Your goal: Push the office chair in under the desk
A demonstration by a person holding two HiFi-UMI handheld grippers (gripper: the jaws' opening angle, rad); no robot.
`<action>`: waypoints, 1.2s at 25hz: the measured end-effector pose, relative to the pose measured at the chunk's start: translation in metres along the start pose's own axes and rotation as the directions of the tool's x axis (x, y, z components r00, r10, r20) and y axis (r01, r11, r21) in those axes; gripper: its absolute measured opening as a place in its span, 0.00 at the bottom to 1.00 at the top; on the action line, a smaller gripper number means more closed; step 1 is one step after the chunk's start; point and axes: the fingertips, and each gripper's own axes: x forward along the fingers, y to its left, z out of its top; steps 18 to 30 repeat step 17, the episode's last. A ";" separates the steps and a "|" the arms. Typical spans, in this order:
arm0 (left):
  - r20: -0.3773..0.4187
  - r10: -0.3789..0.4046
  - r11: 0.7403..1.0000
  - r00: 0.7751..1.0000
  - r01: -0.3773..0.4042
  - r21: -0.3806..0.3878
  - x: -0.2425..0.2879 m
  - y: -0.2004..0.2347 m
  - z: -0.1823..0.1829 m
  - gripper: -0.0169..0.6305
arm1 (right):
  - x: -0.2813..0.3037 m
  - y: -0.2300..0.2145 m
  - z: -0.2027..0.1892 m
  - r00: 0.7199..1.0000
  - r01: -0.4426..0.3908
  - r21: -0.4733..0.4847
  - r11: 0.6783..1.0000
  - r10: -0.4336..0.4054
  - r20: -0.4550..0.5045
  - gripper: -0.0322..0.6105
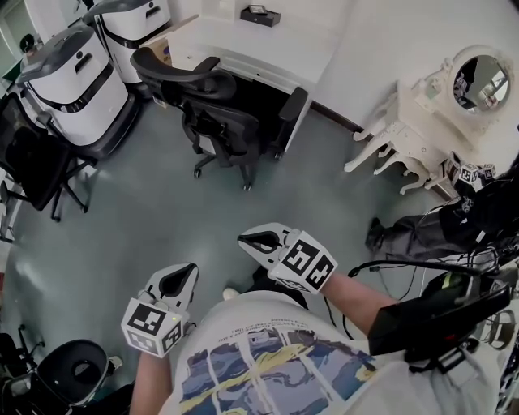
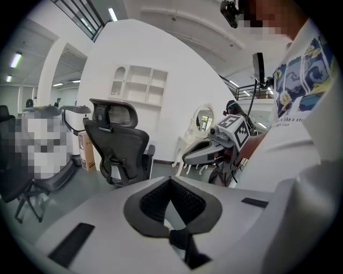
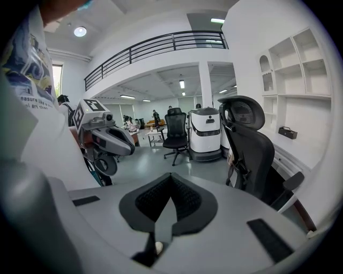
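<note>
A black mesh office chair (image 1: 215,113) stands right at the front edge of the white desk (image 1: 243,44), its backrest turned toward me. Both grippers hang near my body, well short of the chair and touching nothing. My left gripper (image 1: 191,269) is shut and empty, and so is my right gripper (image 1: 245,239). In the left gripper view the chair (image 2: 120,142) stands ahead beyond the shut left gripper (image 2: 170,182), with the right gripper (image 2: 214,145) beside it. In the right gripper view the chair (image 3: 252,144) is at the right, past the shut right gripper (image 3: 170,179).
Two white machines (image 1: 77,81) stand left of the desk. A second black chair (image 1: 32,166) is at the far left. A white vanity with a round mirror (image 1: 422,113) is at the right, a seated person (image 1: 438,227) below it. A black box (image 1: 261,14) lies on the desk.
</note>
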 end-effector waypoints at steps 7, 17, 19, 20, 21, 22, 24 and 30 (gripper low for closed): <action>-0.010 -0.005 1.000 1.000 0.006 0.004 0.001 -0.006 -0.005 0.05 | -0.006 0.002 -0.005 1.000 0.003 0.000 1.000 -0.003 -0.001 0.09; -0.031 -0.008 1.000 0.999 0.008 0.005 0.007 -0.015 -0.012 0.05 | -0.012 0.003 -0.015 1.000 -0.002 0.006 1.000 0.002 -0.003 0.09; -0.031 -0.008 1.000 0.999 0.008 0.005 0.007 -0.015 -0.012 0.05 | -0.012 0.003 -0.015 1.000 -0.002 0.006 1.000 0.002 -0.003 0.09; -0.031 -0.008 1.000 0.999 0.008 0.005 0.007 -0.015 -0.012 0.05 | -0.012 0.003 -0.015 1.000 -0.002 0.006 1.000 0.002 -0.003 0.09; -0.031 -0.008 1.000 0.999 0.008 0.005 0.007 -0.015 -0.012 0.05 | -0.012 0.003 -0.015 1.000 -0.002 0.006 1.000 0.002 -0.003 0.09; -0.031 -0.008 1.000 0.999 0.008 0.005 0.007 -0.015 -0.012 0.05 | -0.012 0.003 -0.015 1.000 -0.002 0.006 1.000 0.002 -0.003 0.09; -0.031 -0.008 1.000 0.999 0.008 0.005 0.007 -0.015 -0.012 0.05 | -0.012 0.003 -0.015 1.000 -0.002 0.006 1.000 0.002 -0.003 0.09; -0.031 -0.008 1.000 0.999 0.008 0.005 0.007 -0.015 -0.012 0.05 | -0.012 0.003 -0.015 1.000 -0.002 0.006 1.000 0.002 -0.003 0.09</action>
